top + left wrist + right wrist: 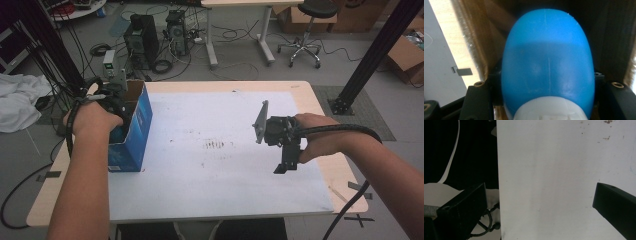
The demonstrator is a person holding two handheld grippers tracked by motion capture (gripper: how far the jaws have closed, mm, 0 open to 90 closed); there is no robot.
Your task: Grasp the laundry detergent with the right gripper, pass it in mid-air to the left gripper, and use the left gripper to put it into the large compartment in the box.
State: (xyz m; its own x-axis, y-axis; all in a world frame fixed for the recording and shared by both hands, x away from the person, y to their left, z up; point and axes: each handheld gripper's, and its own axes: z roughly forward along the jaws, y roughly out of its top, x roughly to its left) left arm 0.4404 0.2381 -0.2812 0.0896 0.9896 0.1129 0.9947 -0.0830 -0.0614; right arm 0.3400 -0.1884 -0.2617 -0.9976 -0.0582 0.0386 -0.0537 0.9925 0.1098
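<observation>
My left gripper [116, 107], clamped on the blue egg [547, 65], hangs inside the box [142, 125] at the table's left edge; right gripper [282, 167] open

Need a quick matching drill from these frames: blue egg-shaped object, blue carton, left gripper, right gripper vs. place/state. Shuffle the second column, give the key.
Things:
1. blue egg-shaped object
2. blue carton
3. left gripper
4. right gripper

Places or states:
A. stands open-topped at the white mat's left edge
B. jaws apart, nothing between them, above the mat's right part
C. clamped between two black jaws, white cap toward the camera
D. reaches down into the box, shut on its load

Pairs: 1-C, 2-A, 3-D, 4-B
</observation>
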